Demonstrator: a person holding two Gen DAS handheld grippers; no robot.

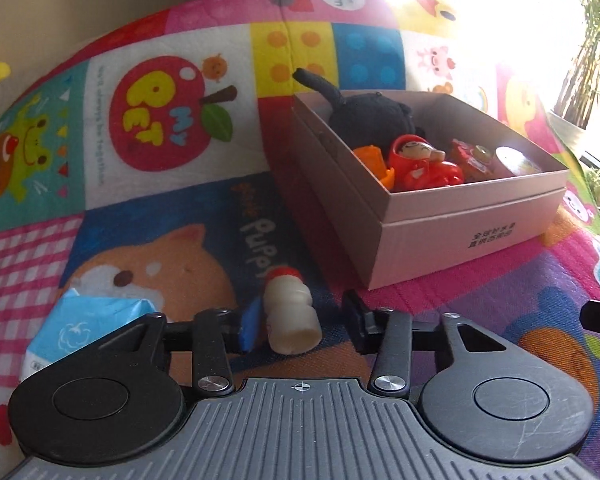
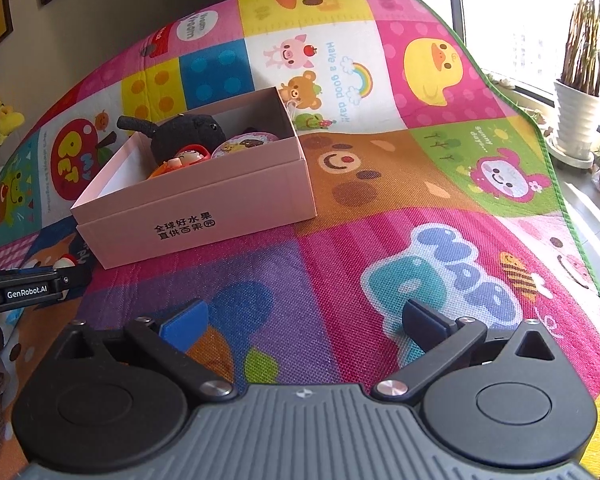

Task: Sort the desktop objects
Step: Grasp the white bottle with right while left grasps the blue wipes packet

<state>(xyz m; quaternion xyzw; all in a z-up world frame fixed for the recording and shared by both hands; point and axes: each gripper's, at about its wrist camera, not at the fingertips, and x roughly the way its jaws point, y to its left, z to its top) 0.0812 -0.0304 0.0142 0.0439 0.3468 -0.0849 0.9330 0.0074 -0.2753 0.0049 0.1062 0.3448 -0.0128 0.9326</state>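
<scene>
Sunlit from a window at the far right, a bright patchwork play mat [image 1: 148,60] carries everything in this scene. On it a small white bottle [image 1: 290,312] with a red cap lies on its side between the fingers of the left gripper [image 1: 300,326]. Its long axis runs away from the camera, cap at the far end and base nearest, roughly along the line of the fingers. The blue pad on one side touches the bottle; the black finger on the other side stands a little clear of it, so the fingers are narrowed around the bottle but not visibly clamped on it. The pink box [image 1: 472,216], already holding a black plush toy [image 1: 370,114] and a red figurine [image 1: 416,160], sits just beyond the bottle toward the mat's far right. A blue tissue pack [image 1: 80,324] lies near the mat's near left edge. The right gripper [image 2: 304,324] hovers wide open and empty over bare mat, farther from the bottle; the left is likely the one to lift it
</scene>
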